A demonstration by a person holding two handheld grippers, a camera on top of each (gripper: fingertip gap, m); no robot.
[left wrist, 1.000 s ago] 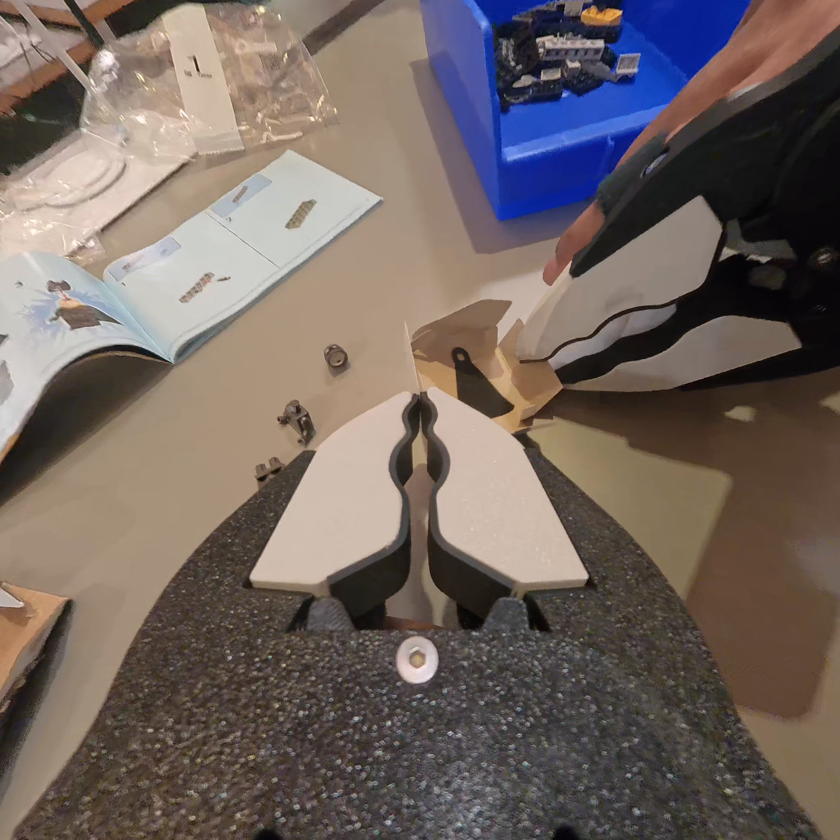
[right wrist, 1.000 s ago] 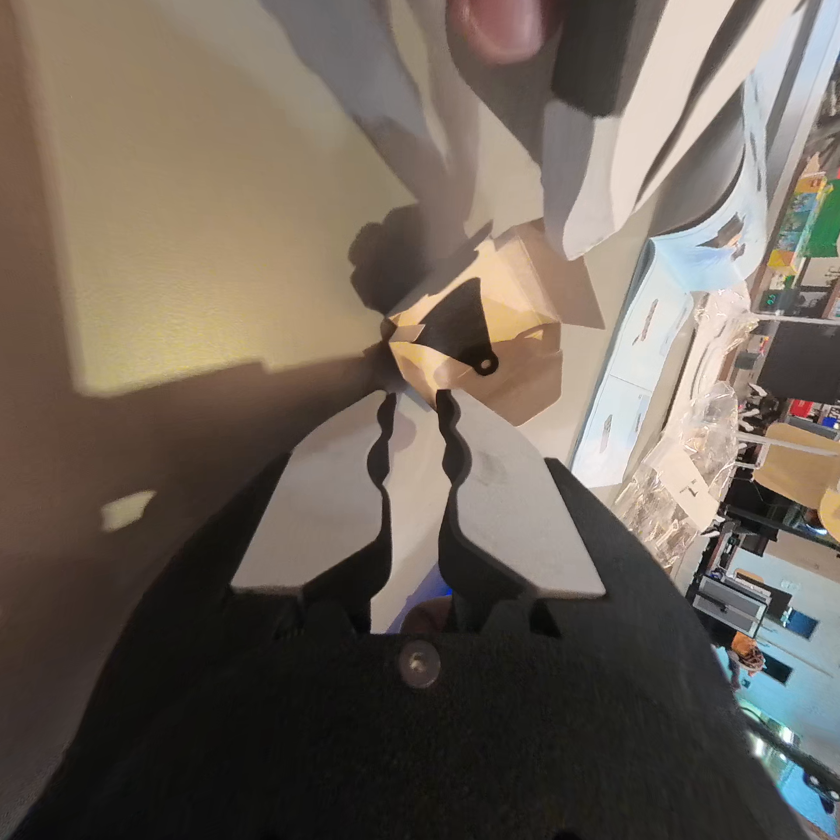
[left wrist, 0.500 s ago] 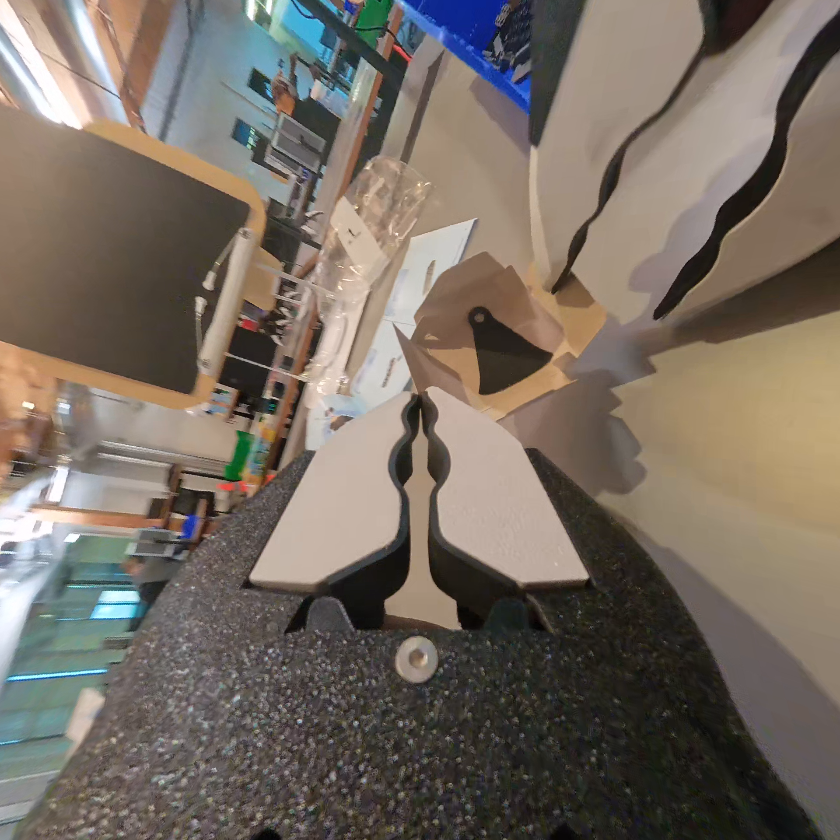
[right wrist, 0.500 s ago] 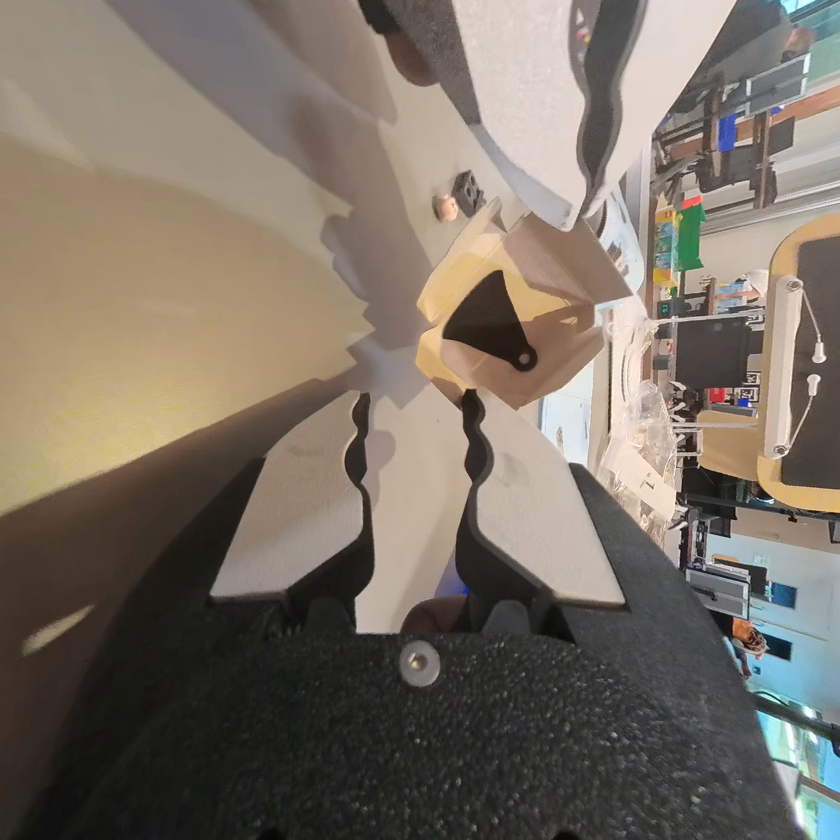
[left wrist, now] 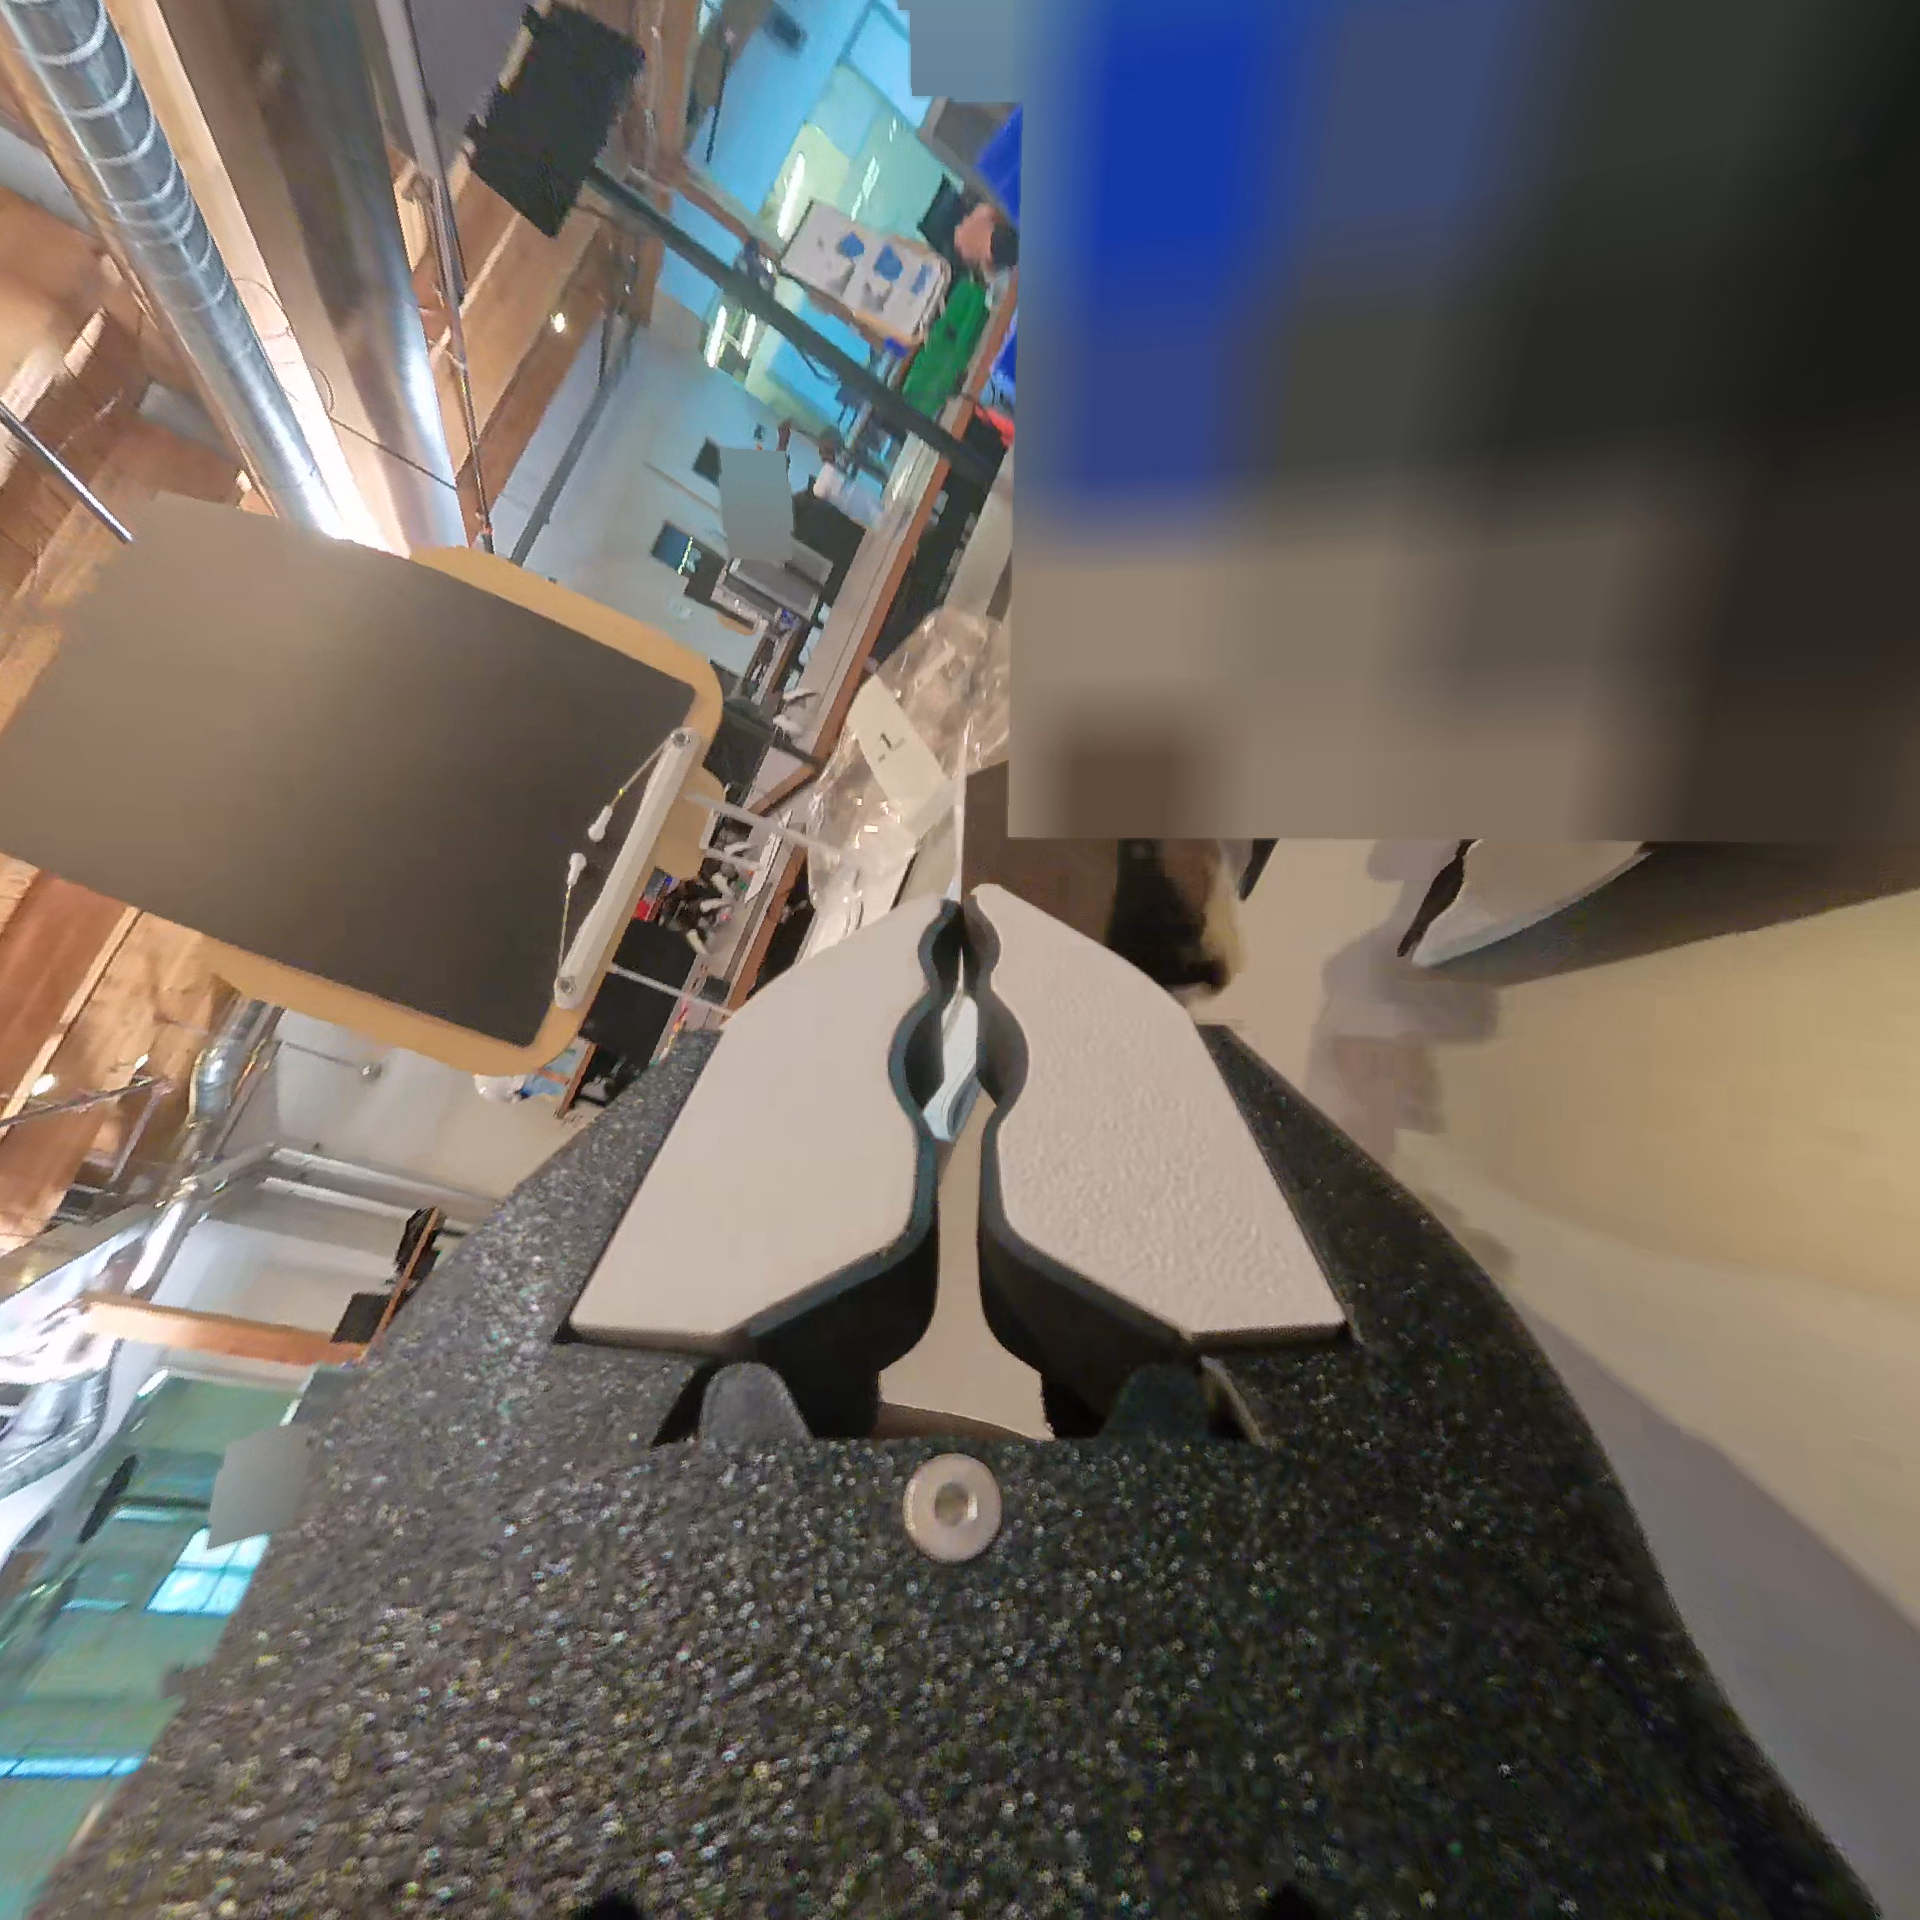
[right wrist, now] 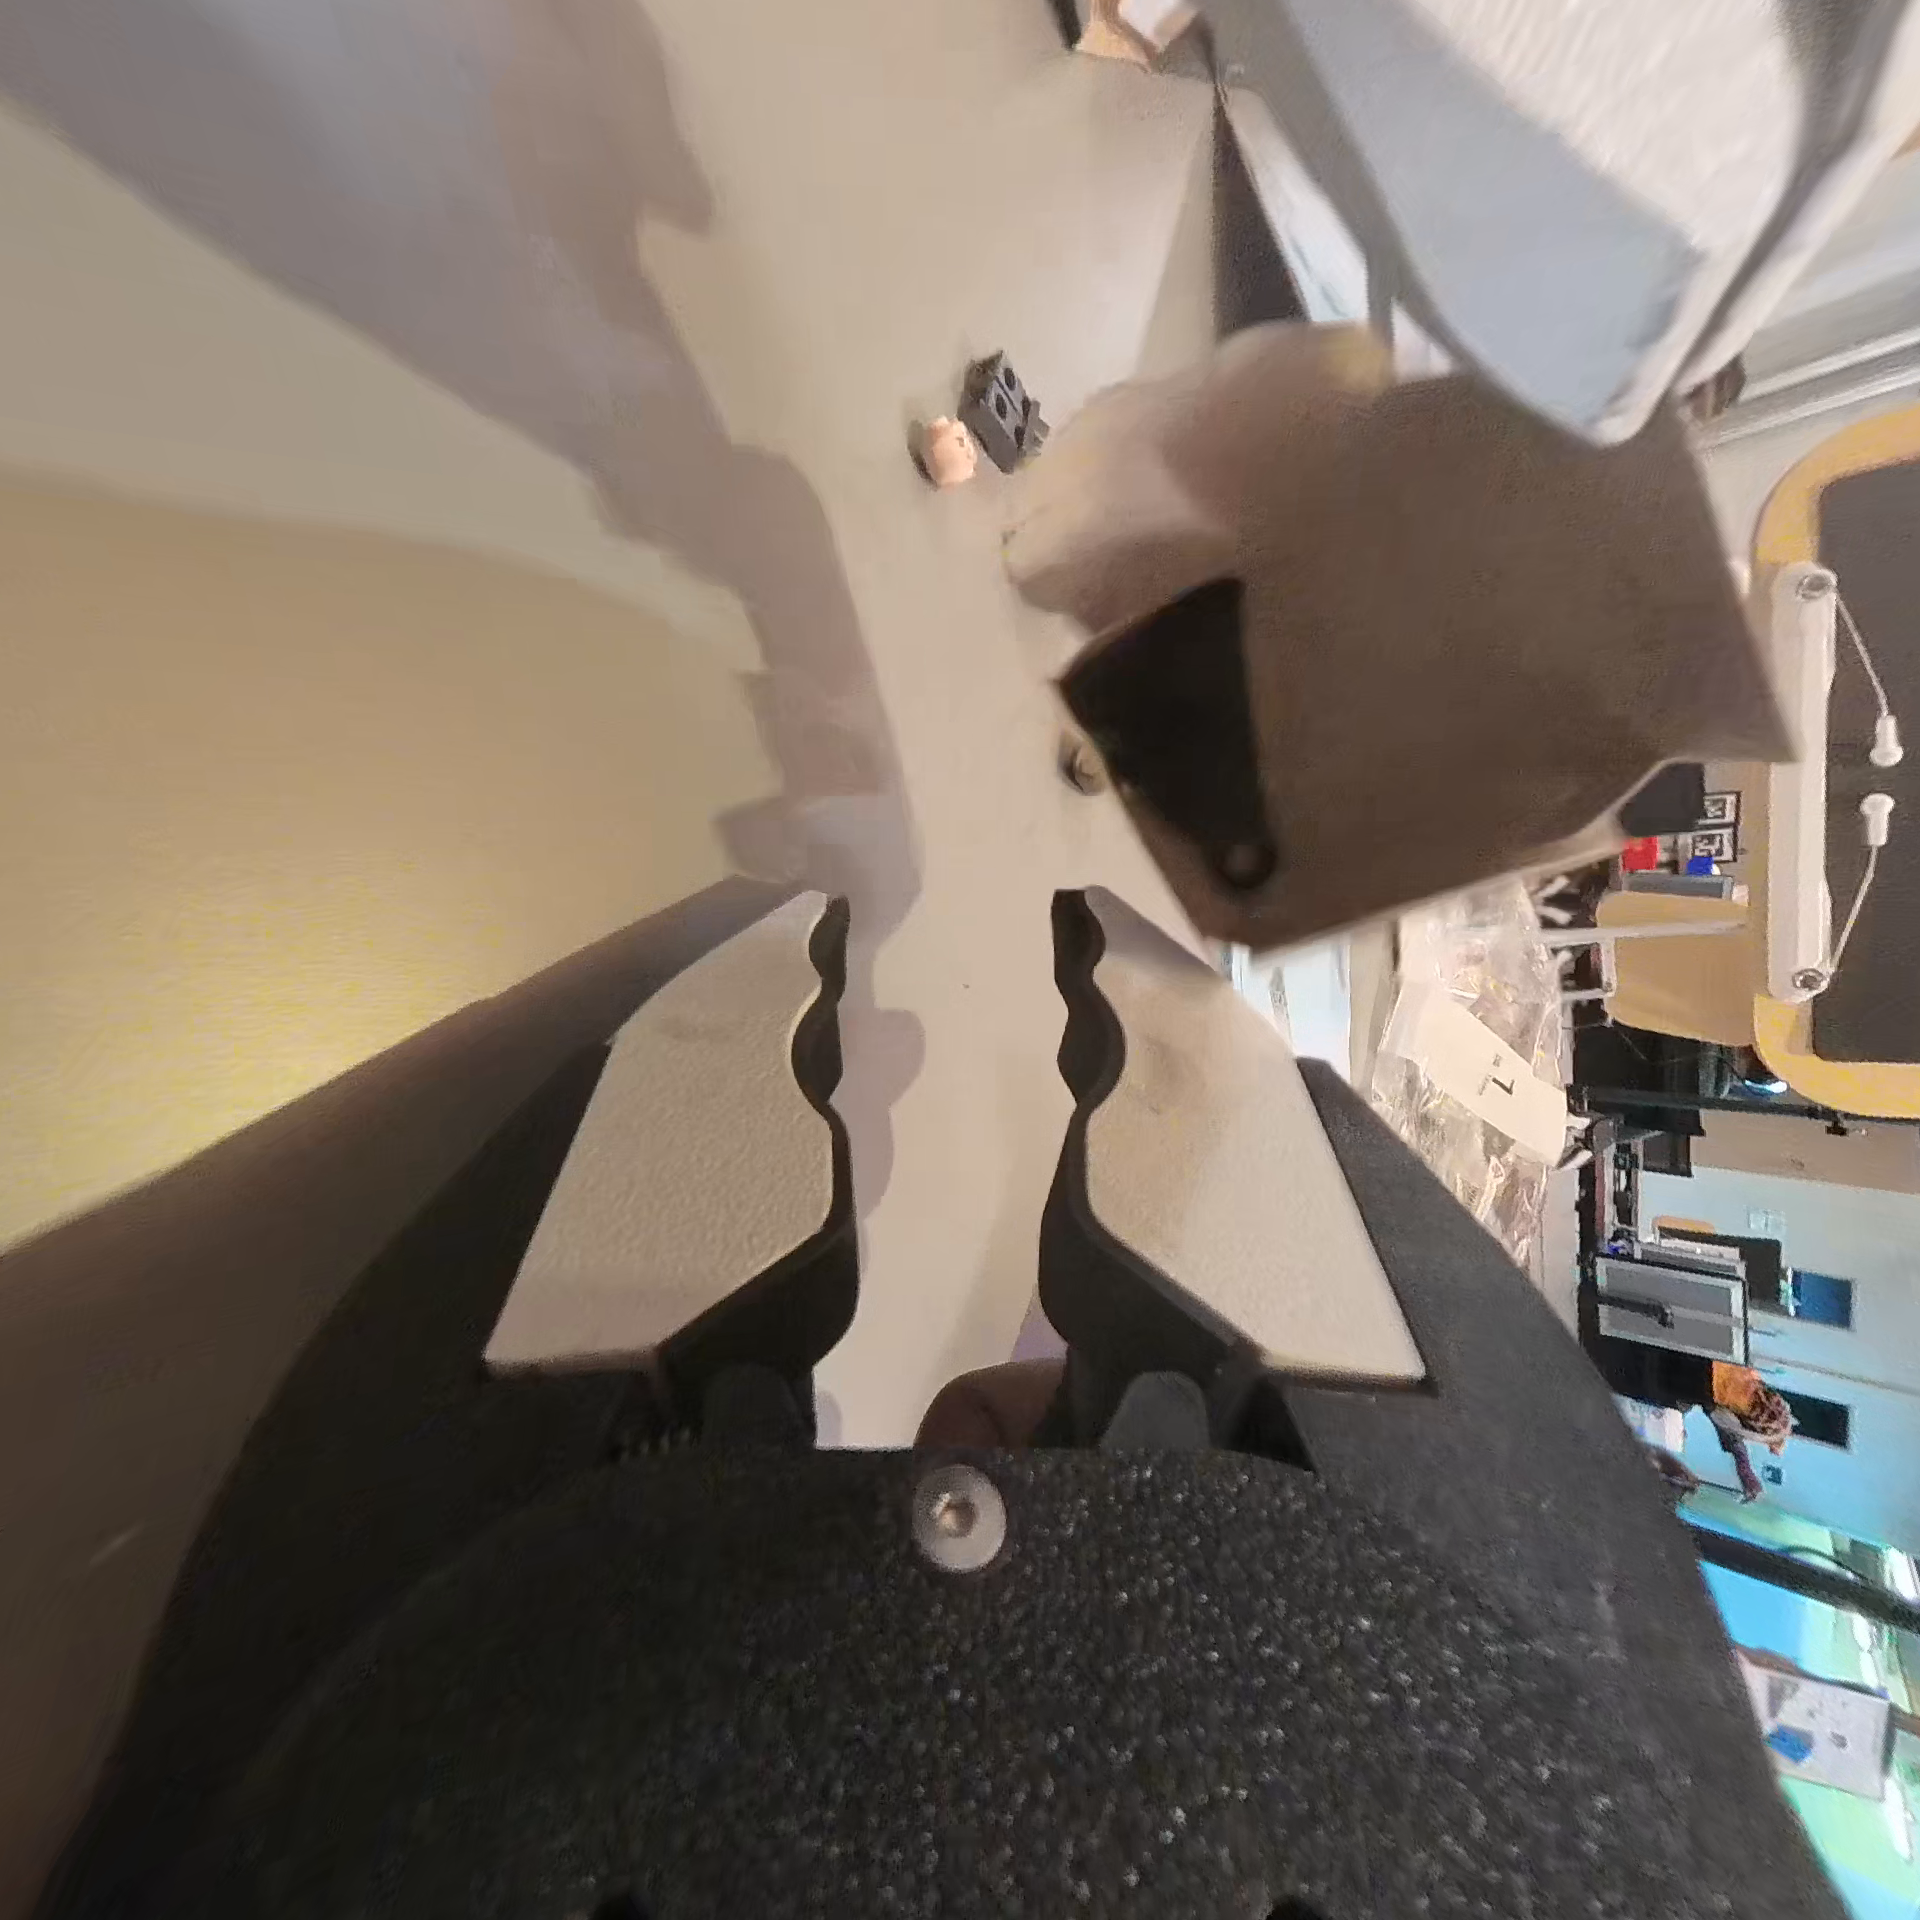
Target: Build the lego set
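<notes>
The left gripper (left wrist: 961, 914) pinches the thin edge of a torn paper packet (right wrist: 1455, 665); the right gripper (right wrist: 951, 914) is spread with nothing between its tips, just beside it. Plastic bags (right wrist: 1475, 1081) with a white label lie far right.

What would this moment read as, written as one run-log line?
left claw: shut on thin paper edge | right claw: open, nothing gripped | brown paper packet: hangs near right claw's tip | small dark brick: on table

Two small loose pieces lie at twelve o'clock: one black brick (right wrist: 1003, 410), one tan head (right wrist: 945, 449). One brown paper bag (right wrist: 1455, 665), at one o'clock.
</notes>
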